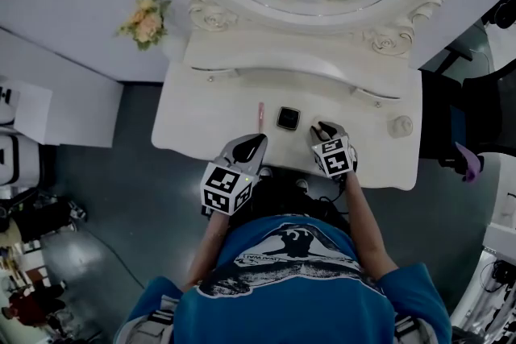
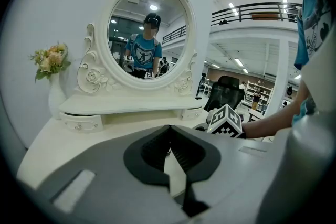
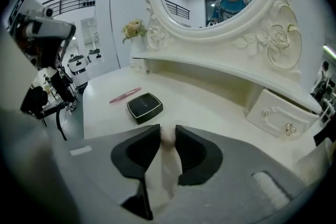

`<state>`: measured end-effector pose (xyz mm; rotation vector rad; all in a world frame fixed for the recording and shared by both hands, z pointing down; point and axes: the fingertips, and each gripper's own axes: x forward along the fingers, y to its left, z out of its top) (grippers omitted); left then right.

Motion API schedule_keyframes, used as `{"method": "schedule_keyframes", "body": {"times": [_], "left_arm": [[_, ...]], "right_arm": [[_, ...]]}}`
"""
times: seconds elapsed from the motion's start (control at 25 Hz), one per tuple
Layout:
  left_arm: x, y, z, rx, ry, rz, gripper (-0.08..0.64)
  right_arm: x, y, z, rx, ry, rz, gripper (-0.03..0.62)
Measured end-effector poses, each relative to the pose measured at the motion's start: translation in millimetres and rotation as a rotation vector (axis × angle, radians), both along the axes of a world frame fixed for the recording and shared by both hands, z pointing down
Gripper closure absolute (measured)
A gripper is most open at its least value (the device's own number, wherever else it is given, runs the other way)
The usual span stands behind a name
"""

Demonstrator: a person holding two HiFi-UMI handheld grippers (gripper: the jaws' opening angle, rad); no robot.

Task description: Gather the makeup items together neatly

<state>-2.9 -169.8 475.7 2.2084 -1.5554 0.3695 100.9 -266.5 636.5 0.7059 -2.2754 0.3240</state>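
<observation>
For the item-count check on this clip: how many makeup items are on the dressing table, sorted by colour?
Black: 1, compact
Pink: 1, stick
Pale: 1, small item clamped in the right hand-held gripper
Total: 3
Not counted: round cream piece at the table's right, kind unclear.

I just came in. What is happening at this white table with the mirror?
A person in a blue shirt works at the white dressing table with a tool in each hand. The right tool is closed on a small pale item, close to the black square compact and the thin pink stick, which lie side by side. The left tool is closed and empty, near the table's front edge.
</observation>
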Motion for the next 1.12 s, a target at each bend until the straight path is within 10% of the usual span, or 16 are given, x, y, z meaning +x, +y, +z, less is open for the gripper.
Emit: {"method": "schedule_keyframes", "body": {"times": [1.12], "left_arm": [[39,10,15,-0.028,-0.003,-0.020,0.548]], "right_arm": [[35,16,-30,-0.051,-0.230,0.116,0.374]]}}
